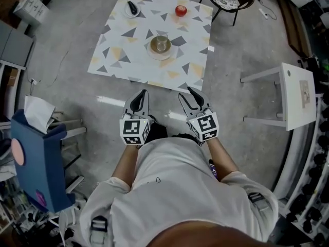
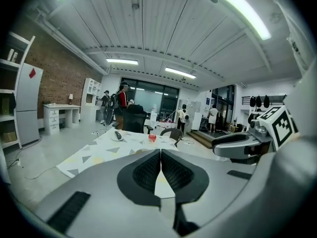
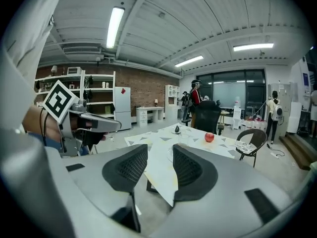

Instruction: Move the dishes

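Left gripper [image 2: 161, 156]: jaws pressed together, nothing between. Right gripper [image 3: 159, 156]: jaws apart, empty. Both low at centre frame, short of table [image 1: 117, 62]. On table, upper centre: plate [image 1: 167, 56] carrying glass [image 1: 161, 42]. Upper left: dish [image 1: 126, 14] with dark item [image 1: 132, 6]. Upper right: apple [image 1: 181, 10].

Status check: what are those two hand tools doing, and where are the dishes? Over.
Left tool shut, empty; right tool open, empty; both short of the table. Plate with glass mid-table, untouched. Nothing in the way.
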`<state>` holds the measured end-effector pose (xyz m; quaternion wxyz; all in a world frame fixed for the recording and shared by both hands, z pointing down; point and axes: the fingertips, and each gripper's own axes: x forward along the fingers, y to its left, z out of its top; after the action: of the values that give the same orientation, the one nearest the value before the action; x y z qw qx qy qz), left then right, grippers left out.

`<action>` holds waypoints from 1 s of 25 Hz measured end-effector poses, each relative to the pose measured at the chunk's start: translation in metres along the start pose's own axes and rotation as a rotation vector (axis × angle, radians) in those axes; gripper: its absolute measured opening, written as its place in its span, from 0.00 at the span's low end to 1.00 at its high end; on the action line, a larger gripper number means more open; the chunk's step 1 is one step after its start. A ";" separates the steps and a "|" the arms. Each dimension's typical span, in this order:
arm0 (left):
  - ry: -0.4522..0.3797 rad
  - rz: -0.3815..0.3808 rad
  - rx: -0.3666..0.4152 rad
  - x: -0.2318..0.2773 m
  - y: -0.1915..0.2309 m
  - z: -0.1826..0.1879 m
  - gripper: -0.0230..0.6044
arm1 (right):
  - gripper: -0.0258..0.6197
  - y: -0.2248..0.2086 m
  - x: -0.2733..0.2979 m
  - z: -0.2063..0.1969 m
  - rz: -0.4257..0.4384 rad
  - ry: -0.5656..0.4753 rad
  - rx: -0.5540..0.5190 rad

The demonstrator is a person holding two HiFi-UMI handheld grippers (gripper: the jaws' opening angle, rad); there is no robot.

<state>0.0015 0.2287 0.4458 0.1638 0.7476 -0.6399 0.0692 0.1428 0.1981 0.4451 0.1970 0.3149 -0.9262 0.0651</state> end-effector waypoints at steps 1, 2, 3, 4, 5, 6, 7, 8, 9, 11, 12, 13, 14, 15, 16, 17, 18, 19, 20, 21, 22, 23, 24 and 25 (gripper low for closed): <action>0.003 -0.011 -0.008 0.003 0.008 0.001 0.07 | 0.27 0.001 0.006 0.004 -0.010 0.003 0.004; 0.004 -0.024 -0.014 0.005 0.015 0.003 0.07 | 0.27 0.001 0.012 0.007 -0.020 0.005 0.010; 0.003 -0.036 -0.017 0.008 0.022 0.006 0.07 | 0.27 0.000 0.017 0.009 -0.031 0.009 0.016; 0.004 -0.046 -0.016 0.010 0.028 0.008 0.07 | 0.27 0.000 0.023 0.011 -0.042 0.013 0.020; 0.007 -0.055 -0.014 0.013 0.034 0.010 0.07 | 0.27 -0.002 0.028 0.011 -0.053 0.020 0.022; 0.010 -0.062 -0.013 0.016 0.039 0.011 0.07 | 0.27 -0.004 0.032 0.011 -0.066 0.028 0.023; 0.015 -0.069 -0.015 0.019 0.044 0.011 0.07 | 0.28 -0.006 0.035 0.011 -0.077 0.036 0.024; 0.019 -0.075 -0.018 0.022 0.048 0.010 0.07 | 0.28 -0.008 0.038 0.010 -0.087 0.043 0.026; 0.025 -0.080 -0.021 0.025 0.052 0.009 0.07 | 0.28 -0.010 0.042 0.008 -0.094 0.050 0.028; 0.045 -0.087 -0.025 0.034 0.061 0.004 0.07 | 0.28 -0.014 0.051 0.006 -0.104 0.062 0.033; 0.056 -0.090 -0.026 0.040 0.065 0.002 0.07 | 0.29 -0.016 0.056 0.005 -0.106 0.066 0.036; 0.066 -0.093 -0.026 0.046 0.068 0.000 0.07 | 0.29 -0.018 0.061 0.004 -0.109 0.068 0.041; 0.073 -0.098 -0.025 0.052 0.071 -0.001 0.07 | 0.29 -0.021 0.067 0.003 -0.111 0.068 0.045; 0.079 -0.104 -0.023 0.058 0.072 -0.001 0.07 | 0.29 -0.025 0.072 0.003 -0.113 0.066 0.049; 0.084 -0.110 -0.022 0.065 0.073 -0.002 0.07 | 0.29 -0.029 0.078 0.003 -0.114 0.065 0.054; 0.091 -0.114 -0.020 0.072 0.075 -0.003 0.07 | 0.30 -0.033 0.084 0.002 -0.113 0.062 0.059; 0.101 -0.115 -0.017 0.079 0.077 -0.006 0.07 | 0.30 -0.037 0.090 0.002 -0.110 0.061 0.065; 0.113 -0.113 -0.013 0.088 0.080 -0.009 0.07 | 0.30 -0.041 0.097 0.001 -0.106 0.061 0.069; 0.126 -0.110 -0.009 0.097 0.083 -0.011 0.07 | 0.31 -0.045 0.104 0.000 -0.102 0.063 0.070; 0.136 -0.109 -0.005 0.106 0.087 -0.011 0.07 | 0.31 -0.049 0.112 0.000 -0.096 0.066 0.068; 0.144 -0.107 -0.005 0.116 0.090 -0.011 0.07 | 0.32 -0.054 0.121 0.001 -0.089 0.069 0.064; 0.152 -0.107 -0.005 0.125 0.093 -0.009 0.07 | 0.32 -0.059 0.130 0.002 -0.082 0.071 0.059; 0.160 -0.106 -0.006 0.135 0.096 -0.008 0.07 | 0.33 -0.065 0.138 0.003 -0.074 0.073 0.056; 0.168 -0.105 -0.004 0.145 0.098 -0.007 0.07 | 0.33 -0.072 0.146 0.003 -0.066 0.076 0.055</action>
<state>-0.0693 0.0832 0.5130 0.2218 0.7714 -0.5838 0.1220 0.0798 0.0589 0.5014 0.2254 0.3478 -0.9050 0.0959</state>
